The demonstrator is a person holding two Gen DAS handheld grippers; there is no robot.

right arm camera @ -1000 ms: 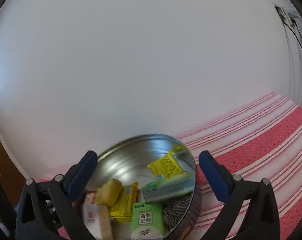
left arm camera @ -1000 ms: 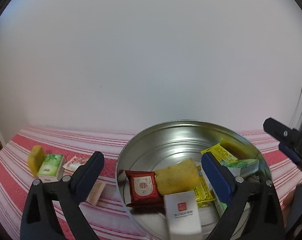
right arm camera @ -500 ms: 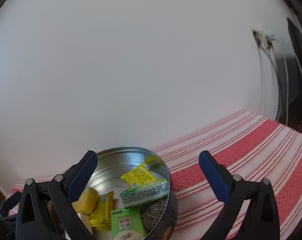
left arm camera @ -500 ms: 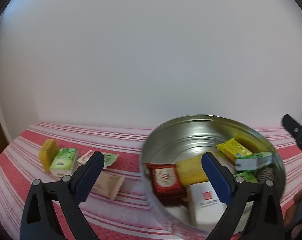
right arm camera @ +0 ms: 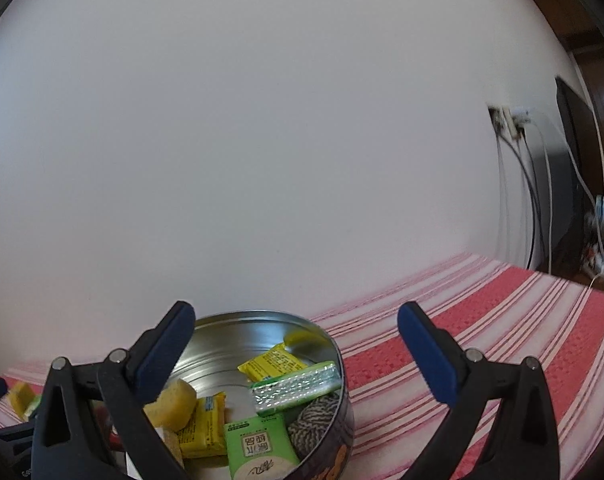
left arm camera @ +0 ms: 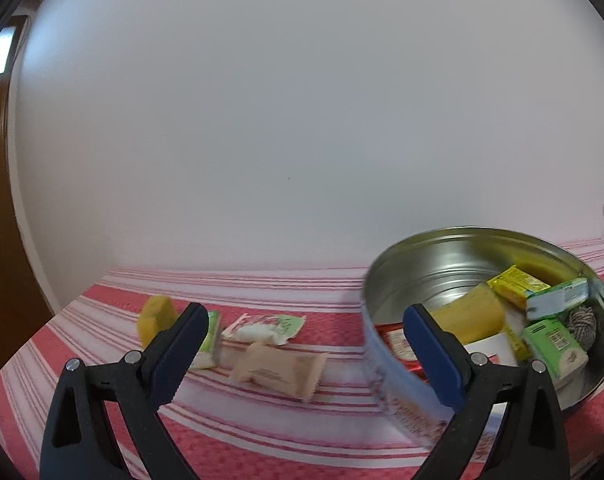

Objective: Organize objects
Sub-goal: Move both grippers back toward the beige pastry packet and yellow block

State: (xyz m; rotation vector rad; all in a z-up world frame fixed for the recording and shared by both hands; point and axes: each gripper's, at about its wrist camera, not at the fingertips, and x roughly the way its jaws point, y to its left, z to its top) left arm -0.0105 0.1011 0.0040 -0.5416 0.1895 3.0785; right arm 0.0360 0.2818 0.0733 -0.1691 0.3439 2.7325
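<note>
A round metal tin (left arm camera: pixel 430 256) stands on the red striped cloth (left arm camera: pixel 262 420), holding several packets and a yellow sponge (left arm camera: pixel 474 316). It also shows in the right wrist view (right arm camera: pixel 238 340). Left of it on the cloth lie a beige packet (left arm camera: pixel 278 368), a white-green sachet (left arm camera: pixel 266 326), a green tissue pack (left arm camera: pixel 210 338) and a yellow sponge (left arm camera: pixel 156 316). My left gripper (left arm camera: pixel 302 356) is open and empty above the beige packet. My right gripper (right arm camera: pixel 294 356) is open and empty over the tin's right rim.
A white wall stands close behind the table. In the right wrist view, a wall socket with hanging cables (right arm camera: pixel 514 168) and a dark screen (right arm camera: pixel 570 184) are at the far right. The striped cloth (right arm camera: pixel 482 340) stretches right of the tin.
My left gripper has swung left, from over the tin to over the loose packets. My right gripper has turned right and pulled back, so the tin sits lower left in its view.
</note>
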